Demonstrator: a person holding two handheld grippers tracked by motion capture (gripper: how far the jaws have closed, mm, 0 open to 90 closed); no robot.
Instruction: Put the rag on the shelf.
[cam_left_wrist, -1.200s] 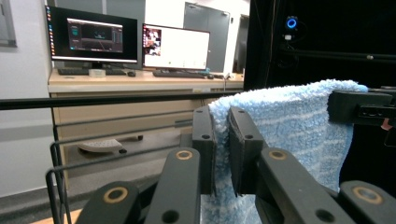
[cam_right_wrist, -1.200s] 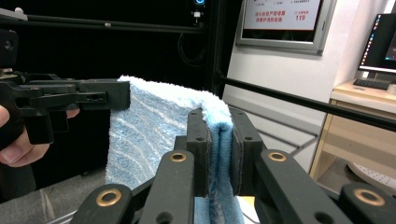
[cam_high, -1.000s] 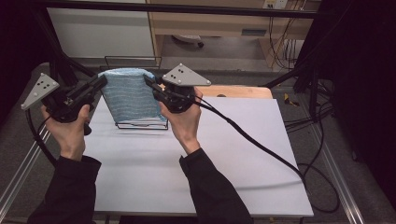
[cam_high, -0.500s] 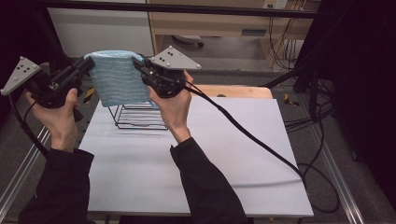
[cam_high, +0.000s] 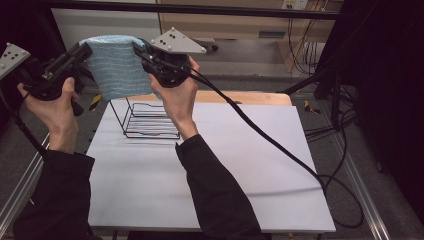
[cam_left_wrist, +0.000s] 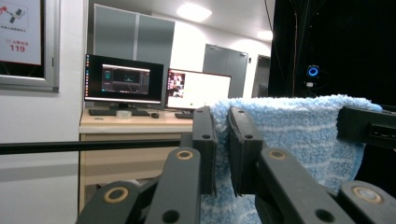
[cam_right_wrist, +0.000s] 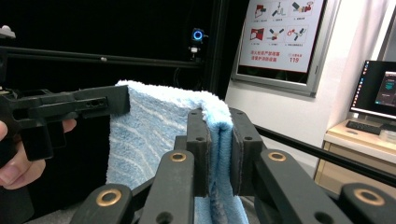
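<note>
Both grippers, left (cam_high: 85, 50) and right (cam_high: 137, 49), are clamped on the towel's (cam_high: 116, 70) top corners (stretched level), hanging above the wire rack (cam_high: 145, 120) near the desk's (cam_high: 240, 165) far-left corner.

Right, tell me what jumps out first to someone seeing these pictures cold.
First comes the blue towel, held up in the air at the far left of the table and hanging down between the two hands. The left gripper and the right gripper each pinch a top corner. Below it, a black wire rack stands on the white table.
</note>
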